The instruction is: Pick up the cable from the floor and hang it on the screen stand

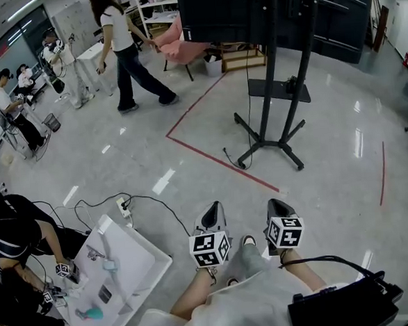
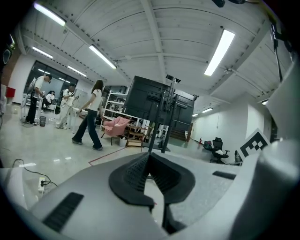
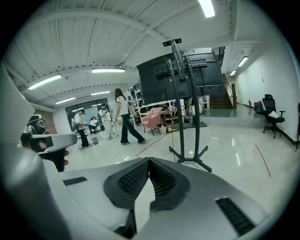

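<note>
Left claw (image 1: 212, 208) and right claw (image 1: 277, 206) pressed together, empty, aimed toward stand (image 1: 272, 70). Cable (image 1: 231, 158) on floor (image 1: 331, 185) by its base, well apart, so approach probably comes first.

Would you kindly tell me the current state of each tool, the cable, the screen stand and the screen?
Left tool: shut, nothing between the jaws.
Right tool: shut, nothing between the jaws.
Cable: lying on the floor by the stand's base, not hung up.
Screen stand: upright on the floor.
Screen: mounted on the stand, dark.

grey left tongs (image 1: 211, 210), right tongs (image 1: 277, 206); black-white marker cubes (image 1: 210, 249)
</note>
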